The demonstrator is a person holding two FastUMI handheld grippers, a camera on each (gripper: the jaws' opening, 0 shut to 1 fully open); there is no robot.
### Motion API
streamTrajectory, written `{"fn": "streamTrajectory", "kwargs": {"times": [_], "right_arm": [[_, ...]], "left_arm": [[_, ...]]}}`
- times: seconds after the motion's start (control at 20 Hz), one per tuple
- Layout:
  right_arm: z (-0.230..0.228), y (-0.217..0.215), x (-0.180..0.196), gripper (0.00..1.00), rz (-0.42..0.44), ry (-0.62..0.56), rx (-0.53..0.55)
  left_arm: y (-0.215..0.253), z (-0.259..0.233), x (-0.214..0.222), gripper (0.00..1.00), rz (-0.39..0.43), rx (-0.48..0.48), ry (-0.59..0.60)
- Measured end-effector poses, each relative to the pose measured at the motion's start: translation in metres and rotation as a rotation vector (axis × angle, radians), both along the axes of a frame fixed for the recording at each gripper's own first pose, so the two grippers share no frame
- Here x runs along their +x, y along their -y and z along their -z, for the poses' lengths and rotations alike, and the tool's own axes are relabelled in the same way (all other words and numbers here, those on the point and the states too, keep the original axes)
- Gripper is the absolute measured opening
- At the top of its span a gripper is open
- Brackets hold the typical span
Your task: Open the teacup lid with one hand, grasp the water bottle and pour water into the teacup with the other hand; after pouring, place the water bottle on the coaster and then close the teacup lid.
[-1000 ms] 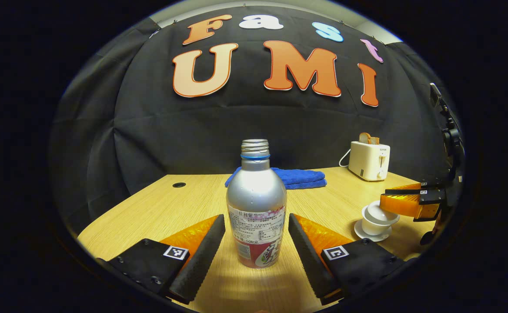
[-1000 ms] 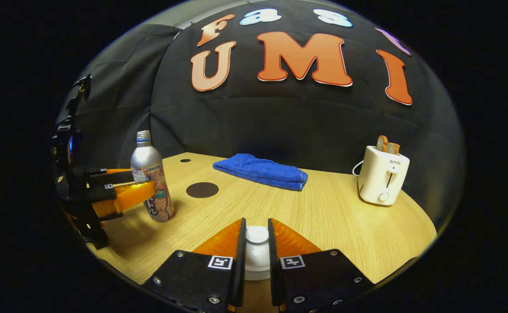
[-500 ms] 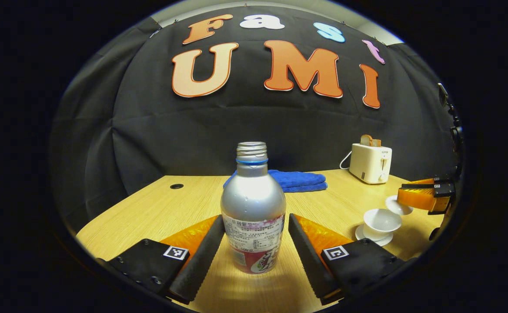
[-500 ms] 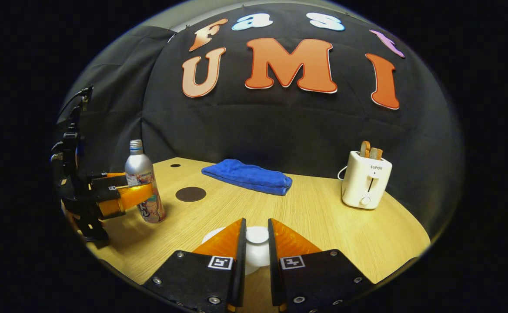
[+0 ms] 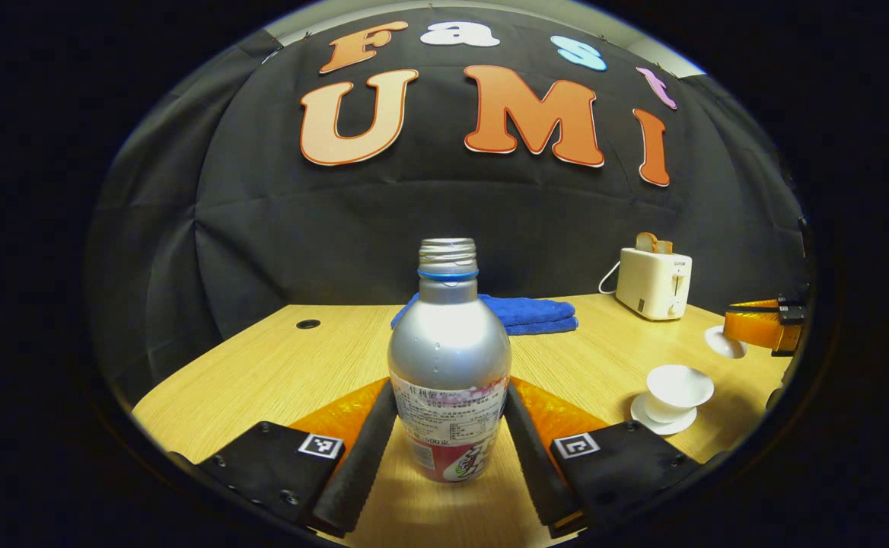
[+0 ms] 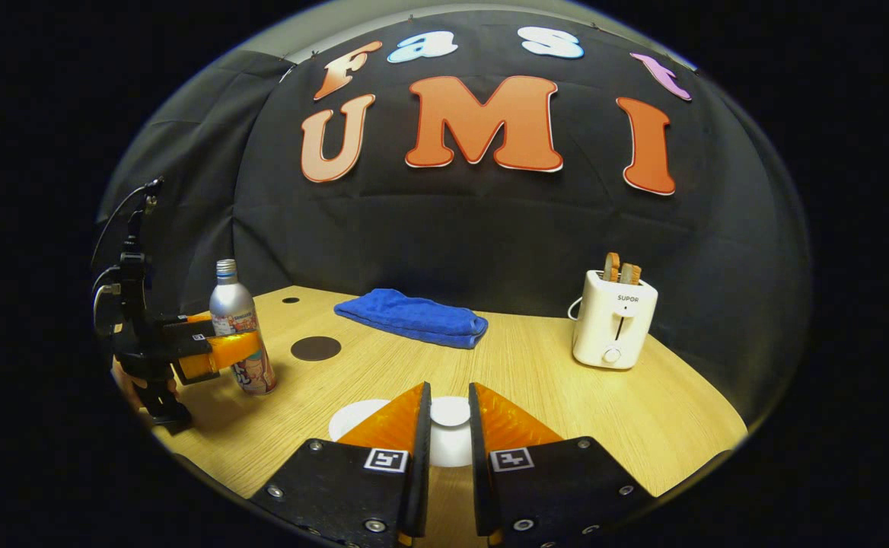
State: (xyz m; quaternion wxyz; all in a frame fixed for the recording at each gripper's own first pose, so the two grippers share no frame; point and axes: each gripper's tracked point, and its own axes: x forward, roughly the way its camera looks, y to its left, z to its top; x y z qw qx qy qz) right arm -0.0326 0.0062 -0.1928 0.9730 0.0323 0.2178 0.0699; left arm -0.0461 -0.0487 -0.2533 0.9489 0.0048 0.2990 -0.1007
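On my left claw [image 5: 448, 438] the two black pads have come in against the sides of the water bottle [image 5: 448, 380], low on its label, so I read it as clamped on the bottle, which stands upright on the table [image 5: 262, 373] dead ahead between the fingers, its cap off and the threaded neck open, ready for pouring. In the right gripper view that same left claw shows far off to the left, its orange fingers around the bottle, and just beyond the bottle lies the dark round coaster [image 6: 315, 348], close by, I judge, so the set-down after pouring is a short move. Further right of my left claw sits the teacup [image 5: 677, 388] on its saucer [image 5: 654, 422], mouth uncovered. My right claw [image 6: 450, 438] is nearly closed, pinching the knob of the white teacup lid [image 6: 450, 415], which hangs above the table (I can't tell from here whether its rim touches the wood). I judge the lid is held aside so the bottle has a free path to the cup. Past it lie a blue towel [image 6: 414, 318] and, to the right, a toaster [image 6: 613, 327].
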Motion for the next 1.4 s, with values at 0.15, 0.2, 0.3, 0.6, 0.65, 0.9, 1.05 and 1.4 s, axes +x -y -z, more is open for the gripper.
{"fn": "streamTrajectory", "kwargs": {"times": [0.15,0.2,0.3,0.6,0.65,0.9,1.05,1.4], "right_arm": [[-0.002,0.008,0.001,0.25,0.019,0.008,-0.003],[-0.003,0.011,0.0,0.25,0.024,0.012,-0.003],[-0.005,0.015,-0.001,0.25,0.03,0.017,0.0],[-0.014,0.027,-0.004,0.25,0.043,0.043,-0.007],[-0.015,0.031,-0.004,0.25,0.046,0.046,-0.008],[-0.018,0.048,-0.007,0.25,0.077,0.058,-0.01],[-0.02,0.057,-0.01,0.25,0.092,0.063,-0.013],[-0.019,0.064,-0.016,0.25,0.103,0.061,-0.007]], "left_arm": [[-0.001,-0.008,0.003,0.85,0.019,0.039,0.014],[-0.001,-0.011,0.005,0.85,0.028,0.06,0.024],[0.0,-0.017,0.009,0.84,0.05,0.095,0.04],[0.019,-0.03,0.018,0.82,0.186,0.27,0.095],[0.023,-0.033,0.021,0.85,0.216,0.308,0.115],[0.051,-0.036,0.022,0.85,0.332,0.445,0.183],[0.067,-0.033,0.018,0.82,0.407,0.51,0.207],[0.087,-0.019,0.006,0.88,0.55,0.644,0.216]]}}
